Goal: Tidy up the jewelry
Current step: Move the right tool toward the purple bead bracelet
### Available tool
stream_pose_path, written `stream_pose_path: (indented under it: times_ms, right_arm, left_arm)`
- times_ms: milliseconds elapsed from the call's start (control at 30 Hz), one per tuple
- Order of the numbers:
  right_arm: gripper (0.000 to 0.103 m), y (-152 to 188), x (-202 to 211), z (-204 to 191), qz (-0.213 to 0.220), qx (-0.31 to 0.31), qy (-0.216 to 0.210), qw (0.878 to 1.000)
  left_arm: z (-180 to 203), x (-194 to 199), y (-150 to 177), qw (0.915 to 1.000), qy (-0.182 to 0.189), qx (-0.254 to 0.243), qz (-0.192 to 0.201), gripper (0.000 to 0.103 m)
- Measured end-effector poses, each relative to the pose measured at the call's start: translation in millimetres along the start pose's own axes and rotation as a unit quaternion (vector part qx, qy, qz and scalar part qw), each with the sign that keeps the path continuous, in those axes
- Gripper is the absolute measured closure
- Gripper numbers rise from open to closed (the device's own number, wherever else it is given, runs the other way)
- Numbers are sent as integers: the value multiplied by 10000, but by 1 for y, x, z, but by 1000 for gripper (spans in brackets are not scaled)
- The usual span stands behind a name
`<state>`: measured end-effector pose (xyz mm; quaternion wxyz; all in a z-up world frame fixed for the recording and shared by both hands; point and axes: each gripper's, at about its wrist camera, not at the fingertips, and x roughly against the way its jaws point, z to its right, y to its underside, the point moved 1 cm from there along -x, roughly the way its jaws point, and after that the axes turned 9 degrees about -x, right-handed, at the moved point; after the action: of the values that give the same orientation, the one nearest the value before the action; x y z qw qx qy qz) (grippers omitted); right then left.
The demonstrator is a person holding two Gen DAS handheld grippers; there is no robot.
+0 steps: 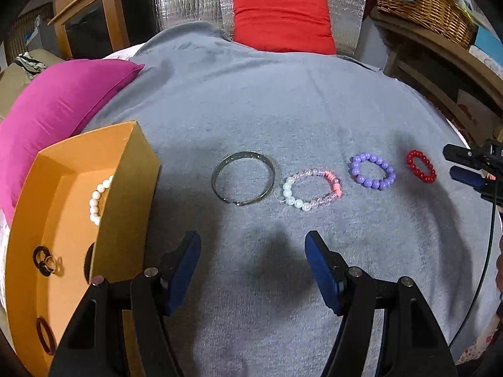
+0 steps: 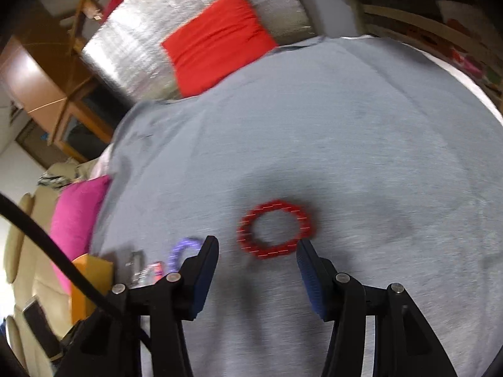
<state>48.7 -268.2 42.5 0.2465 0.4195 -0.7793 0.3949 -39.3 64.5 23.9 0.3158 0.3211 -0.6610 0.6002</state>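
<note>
The white bead string (image 1: 100, 197) is half hidden by the orange box (image 1: 125, 188) wall, four bracelets are counted outside, and both hand-held grippers (image 1: 253, 253) (image 2: 257, 253) are held apart, empty.

Four bracelets lie in a row on the blanket (image 1: 283, 100), all to the right of the open box (image 1: 125, 188): nearest the box the metal bangle (image 1: 242, 178), then the mixed-bead bracelet (image 1: 311, 189) just beside it, then two beaded bracelets (image 1: 372, 170) (image 1: 421, 166) farther right. Inside the box lie a pearl bracelet (image 1: 99, 199) and rings (image 1: 47, 262). One cushion (image 1: 53, 113) lies behind the box, another (image 1: 283, 20) well behind it at the blanket's far edge.
</note>
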Motion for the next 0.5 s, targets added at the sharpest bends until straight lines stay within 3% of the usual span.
stream_pose_path:
  times_ms: [233,433,500]
  right_arm:
    - [49,14,-33,-34,-588,81,-197,9980]
    - [53,20,-60,-55,-613,235,224,9976]
    - [61,23,-67,-59,-596,281,361,9972]
  left_arm:
    - [-1,-7,1,9999,29,132,-36,33]
    - [-4,-9,1,9999,45,157,-20,33]
    - [-4,-8,1,9999,64,143,17,33]
